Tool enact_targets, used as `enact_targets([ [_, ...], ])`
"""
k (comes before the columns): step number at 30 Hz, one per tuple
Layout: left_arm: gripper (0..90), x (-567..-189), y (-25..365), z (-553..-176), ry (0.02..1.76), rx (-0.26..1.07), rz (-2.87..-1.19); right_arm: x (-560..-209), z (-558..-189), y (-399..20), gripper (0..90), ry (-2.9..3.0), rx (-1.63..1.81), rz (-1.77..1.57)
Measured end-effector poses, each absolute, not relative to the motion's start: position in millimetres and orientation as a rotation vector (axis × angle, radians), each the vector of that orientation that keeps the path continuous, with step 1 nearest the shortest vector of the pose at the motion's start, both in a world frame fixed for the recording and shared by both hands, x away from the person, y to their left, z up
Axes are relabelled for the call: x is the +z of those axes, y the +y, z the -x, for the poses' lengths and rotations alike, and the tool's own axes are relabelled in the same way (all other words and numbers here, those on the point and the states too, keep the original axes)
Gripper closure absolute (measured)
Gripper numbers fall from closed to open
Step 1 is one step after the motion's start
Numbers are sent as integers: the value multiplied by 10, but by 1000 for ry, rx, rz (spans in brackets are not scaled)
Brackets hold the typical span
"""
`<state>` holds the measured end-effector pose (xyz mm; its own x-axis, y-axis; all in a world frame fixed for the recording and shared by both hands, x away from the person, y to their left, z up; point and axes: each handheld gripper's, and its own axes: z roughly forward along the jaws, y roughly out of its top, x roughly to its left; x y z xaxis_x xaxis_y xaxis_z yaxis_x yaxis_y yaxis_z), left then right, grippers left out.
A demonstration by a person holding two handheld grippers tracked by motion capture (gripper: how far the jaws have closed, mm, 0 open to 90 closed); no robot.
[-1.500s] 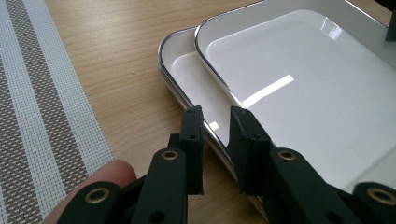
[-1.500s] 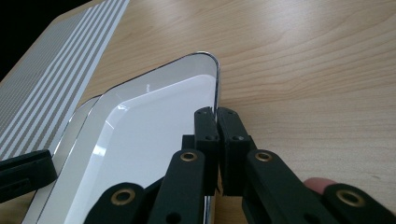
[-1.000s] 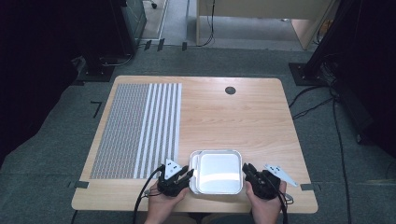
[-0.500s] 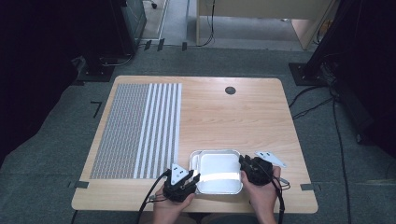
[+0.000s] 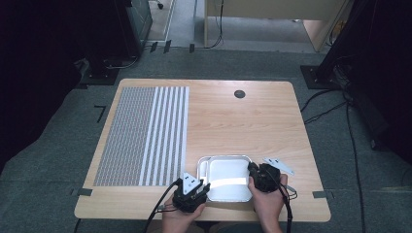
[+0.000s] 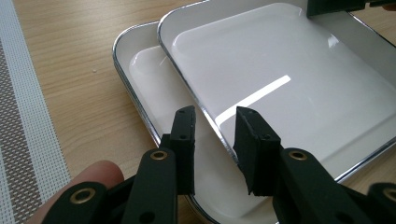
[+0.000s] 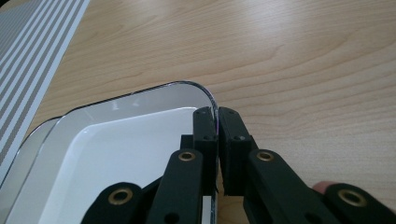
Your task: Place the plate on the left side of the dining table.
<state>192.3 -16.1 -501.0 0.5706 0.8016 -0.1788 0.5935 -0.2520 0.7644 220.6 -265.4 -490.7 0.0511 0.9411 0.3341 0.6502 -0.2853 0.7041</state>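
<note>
Two white trays with shiny rims lie stacked near the table's front edge. The upper tray [image 5: 228, 177] [image 6: 280, 74] [image 7: 130, 149] sits shifted to the right on the lower tray [image 5: 203, 167] [image 6: 144, 70] [image 7: 37, 135]. My right gripper [image 5: 251, 170] [image 7: 215, 114] has just closed and is shut on the upper tray's right rim near its far corner. My left gripper [image 5: 204, 187] [image 6: 212, 126] is open. Its jaws straddle the upper tray's left rim with a gap on each side. The right gripper's jaw tip [image 6: 331, 5] shows across the tray.
A grey and white striped woven mat [image 5: 145, 136] covers the left part of the wooden table [image 5: 243, 121]. A small black round cap [image 5: 239, 93] sits near the far edge. Cables run across the floor on the right.
My right gripper came in from the right to the tray's rim and its jaws closed on it. The left gripper shifted only slightly toward the tray's near left corner.
</note>
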Motion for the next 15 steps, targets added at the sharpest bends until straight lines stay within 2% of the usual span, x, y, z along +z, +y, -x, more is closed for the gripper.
enact_targets([
  [15,722,-5028,-243,-1905,1145,303,-1938,-4953,-2140,-2691,888,1494,1154,-2052],
])
